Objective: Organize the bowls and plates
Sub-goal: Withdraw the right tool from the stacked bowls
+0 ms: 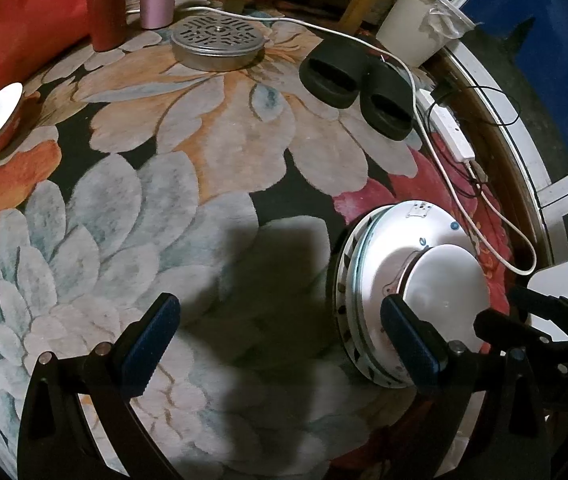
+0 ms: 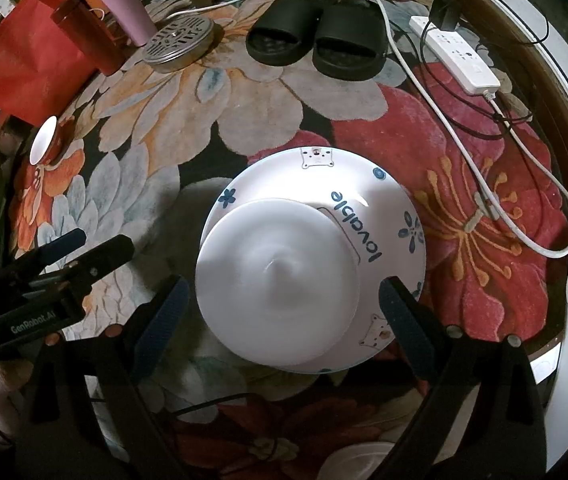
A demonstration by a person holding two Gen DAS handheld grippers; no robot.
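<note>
Right gripper (image 2: pixel 280 312) hangs open over a small white plate (image 2: pixel 276 284) on the stack of plates (image 2: pixel 384 184). Left gripper (image 1: pixel 280 336) is open beside them.

"lovable" in blue on printed plate (image 2: pixel 388 216); "GenRobot.AI" on left gripper (image 2: pixel 64 248) body; "DAS" on right gripper (image 1: pixel 524 308) body.

Dim room; overhead light blows out white plate (image 2: pixel 280 280); dark shadow on rug (image 1: pixel 188 184); fisheye-warped, black-vignetted edges
</note>
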